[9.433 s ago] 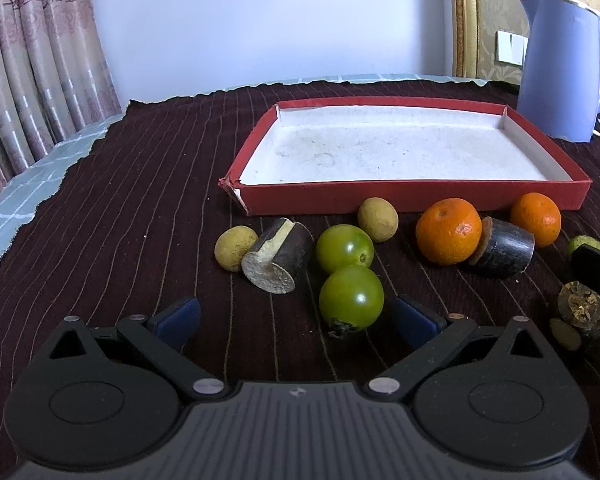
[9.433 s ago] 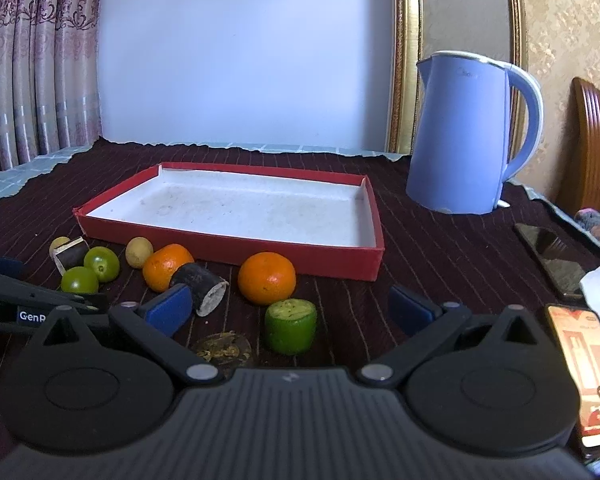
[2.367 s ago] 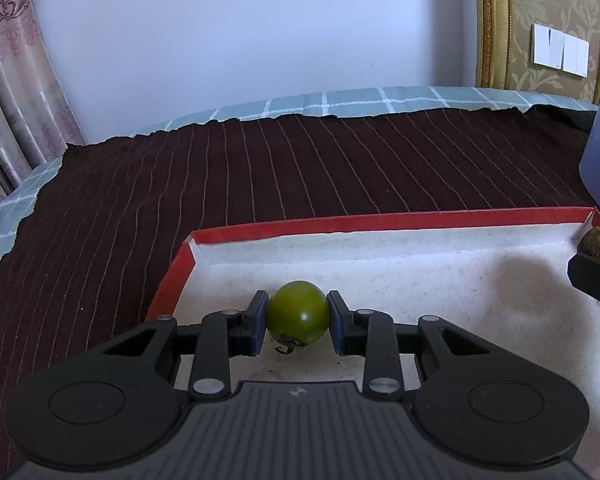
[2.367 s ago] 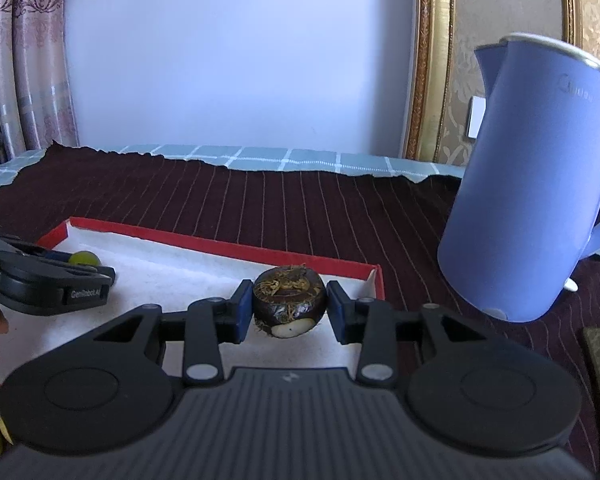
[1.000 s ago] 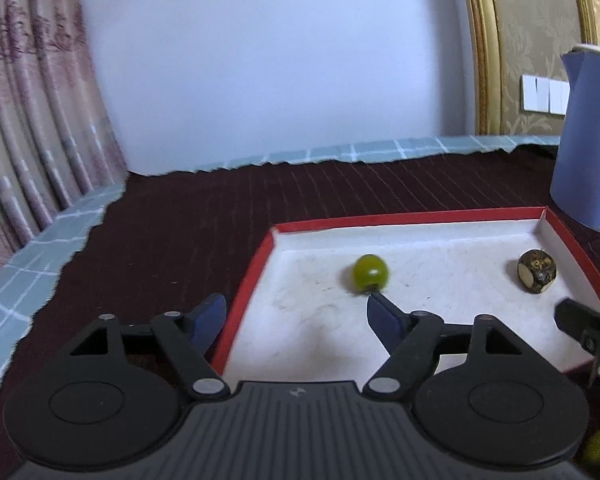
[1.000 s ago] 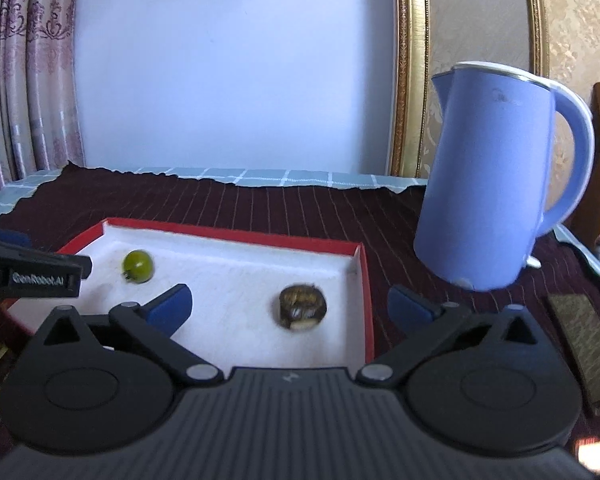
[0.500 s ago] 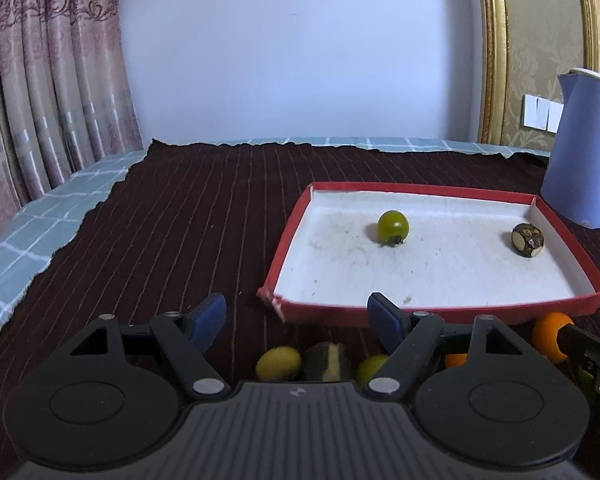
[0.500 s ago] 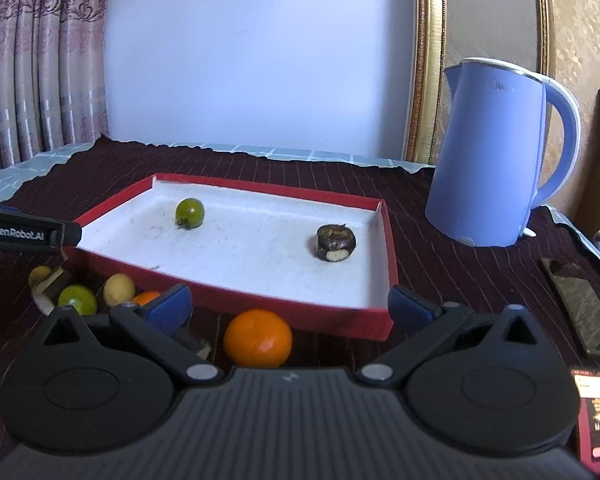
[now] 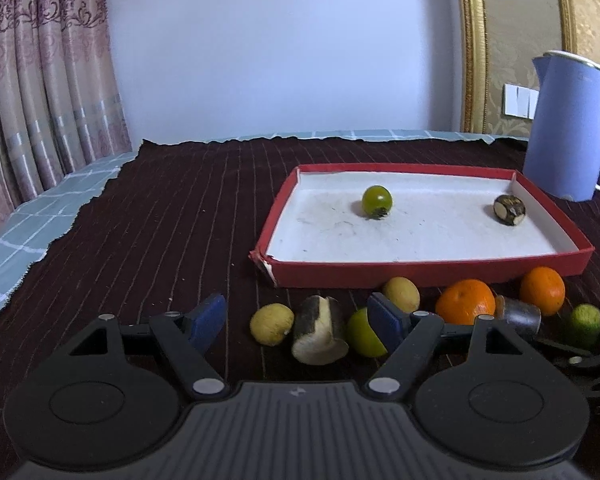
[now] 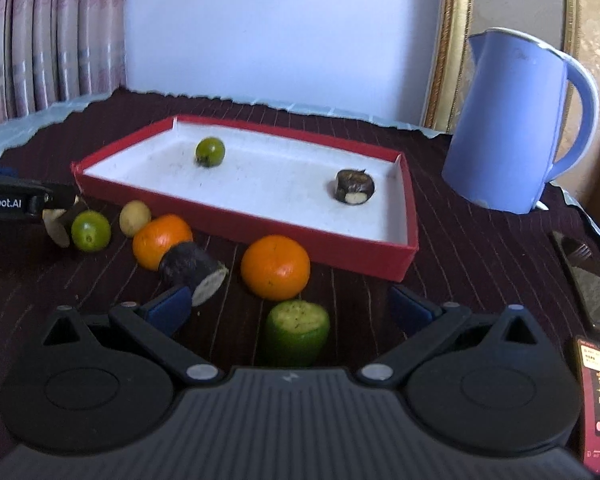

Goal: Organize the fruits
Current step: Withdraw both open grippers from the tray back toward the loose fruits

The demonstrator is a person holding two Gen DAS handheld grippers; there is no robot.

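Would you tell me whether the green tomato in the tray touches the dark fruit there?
Apart: the right wrist view shows bare white tray floor between the green tomato and the dark fruit.

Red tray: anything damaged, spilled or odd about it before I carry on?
Yes. The red tray has a torn near-left corner, where the red wall is split and peeling with white card showing. Its white floor is smudged with dark specks. Nothing is spilled; the green fruit and the dark brown fruit sit inside.
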